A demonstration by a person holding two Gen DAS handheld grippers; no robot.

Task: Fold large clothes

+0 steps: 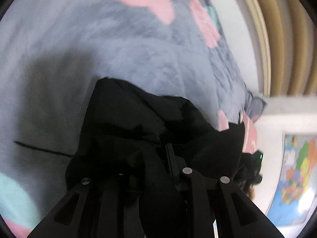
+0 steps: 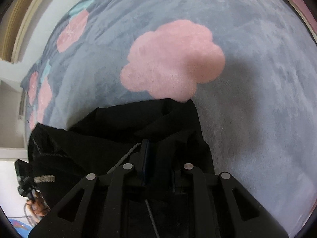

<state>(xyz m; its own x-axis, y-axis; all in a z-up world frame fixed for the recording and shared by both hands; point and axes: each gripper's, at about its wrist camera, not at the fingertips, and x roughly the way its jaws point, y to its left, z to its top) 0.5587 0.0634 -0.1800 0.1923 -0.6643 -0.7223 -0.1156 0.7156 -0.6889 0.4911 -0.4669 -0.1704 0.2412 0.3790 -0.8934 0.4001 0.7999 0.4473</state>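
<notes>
A black garment (image 1: 138, 115) lies bunched on a grey-blue plush blanket (image 1: 118, 49) and drapes up over my left gripper (image 1: 158, 150). Cloth covers its left finger, and its jaws stand narrow with the cloth gathered between them. In the right wrist view the same black garment (image 2: 118, 130) is heaped over my right gripper (image 2: 156, 148). That gripper's jaws are also narrow and pinch a fold, with the right finger hidden under the cloth. A thin grey drawstring (image 2: 126, 154) trails beside the visible finger. Both grippers point down at the blanket (image 2: 257, 79).
The blanket has pink cloud patches (image 2: 174, 59) and teal patches. Its edge drops off by tan curtains (image 1: 287, 39) and a white wall. A colourful map (image 1: 297, 174) lies low at the right. The other gripper and a hand (image 2: 37, 202) show at the left edge.
</notes>
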